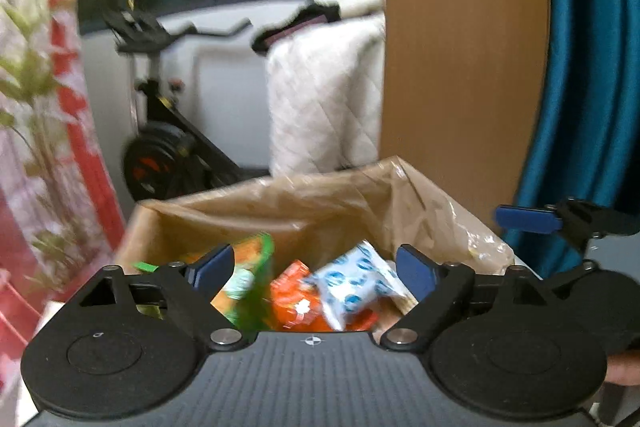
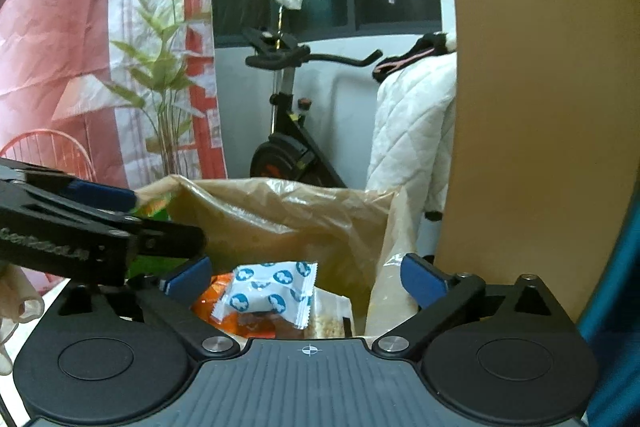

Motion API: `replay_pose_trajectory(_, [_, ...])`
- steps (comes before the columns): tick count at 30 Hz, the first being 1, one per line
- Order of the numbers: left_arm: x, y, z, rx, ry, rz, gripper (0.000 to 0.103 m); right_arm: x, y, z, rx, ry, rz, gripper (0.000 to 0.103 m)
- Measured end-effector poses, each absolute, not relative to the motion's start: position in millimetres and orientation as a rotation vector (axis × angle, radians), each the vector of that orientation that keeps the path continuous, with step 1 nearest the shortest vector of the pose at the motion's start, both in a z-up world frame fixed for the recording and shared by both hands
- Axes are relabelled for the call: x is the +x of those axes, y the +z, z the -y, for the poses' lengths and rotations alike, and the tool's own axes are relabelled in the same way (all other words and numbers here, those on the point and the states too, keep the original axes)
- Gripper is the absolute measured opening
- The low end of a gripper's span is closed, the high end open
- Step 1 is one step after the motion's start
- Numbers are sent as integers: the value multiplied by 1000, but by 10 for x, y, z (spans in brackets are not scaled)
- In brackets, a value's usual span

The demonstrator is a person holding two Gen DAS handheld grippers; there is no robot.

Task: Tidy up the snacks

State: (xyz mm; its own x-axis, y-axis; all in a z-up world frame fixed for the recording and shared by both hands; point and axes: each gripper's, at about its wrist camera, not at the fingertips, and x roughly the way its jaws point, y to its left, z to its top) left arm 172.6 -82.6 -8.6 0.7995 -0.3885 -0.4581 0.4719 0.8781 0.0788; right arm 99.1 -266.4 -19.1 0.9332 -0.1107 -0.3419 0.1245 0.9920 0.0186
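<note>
A box lined with a brown plastic bag [image 1: 280, 203] holds the snacks. In the left wrist view a green and orange packet [image 1: 248, 267], an orange packet [image 1: 296, 303] and a white packet with blue prints [image 1: 352, 283] lie inside it. My left gripper [image 1: 314, 267] hangs open over them, holding nothing. My right gripper [image 2: 306, 279] is also open above the white and blue packet [image 2: 268, 293], which rests on the orange packet [image 2: 236, 319] beside a clear packet [image 2: 332, 321]. Neither packet touches its pads. The left gripper [image 2: 168, 219] reaches in from the left over the bag's rim [image 2: 280, 195].
Behind the box stand an exercise bike [image 2: 284, 131], a white quilted cover [image 2: 412, 131] and a tall wooden panel [image 2: 532, 107]. A potted plant [image 2: 164, 75] and a red and white curtain [image 2: 60, 47] are at the left, a teal curtain [image 1: 580, 87] at the right.
</note>
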Motion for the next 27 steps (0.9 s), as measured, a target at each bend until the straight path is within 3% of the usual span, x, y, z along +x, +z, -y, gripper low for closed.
replay_pose_trajectory(19, [737,248,324,201,-205,-344,90,159,104,2242,131,-207,-270,102])
replay_pose_trajectory(27, [469,187,102,124,-203,-397,91,-158,15,2012,124,-233,-294,102])
